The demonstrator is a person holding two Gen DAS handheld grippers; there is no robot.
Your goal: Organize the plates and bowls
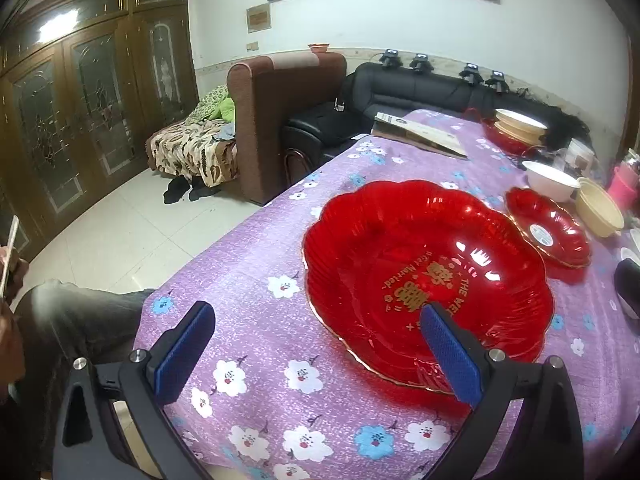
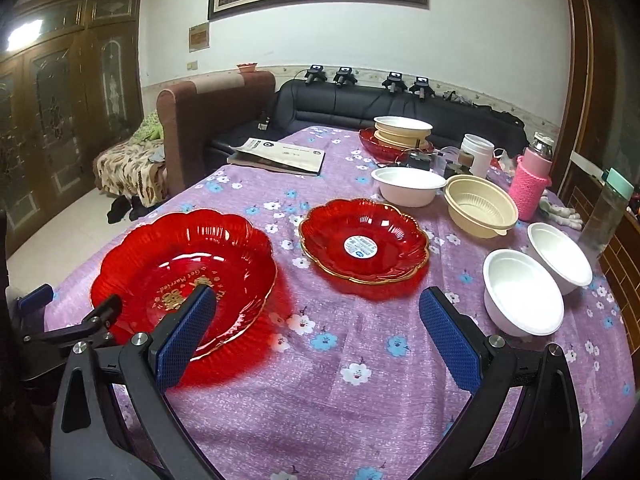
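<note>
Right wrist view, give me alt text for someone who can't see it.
The open right gripper hovers over a purple floral tablecloth with two red scalloped plates ahead, white bowls to the right and a cream bowl behind.

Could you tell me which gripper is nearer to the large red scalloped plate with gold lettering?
Left. The left gripper has one jaw over the large red scalloped plate's near rim; the right gripper sits beside it, toward the table's middle.

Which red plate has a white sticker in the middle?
The smaller red plate with the gold rim. The big red plate beside it has gold writing instead.
</note>
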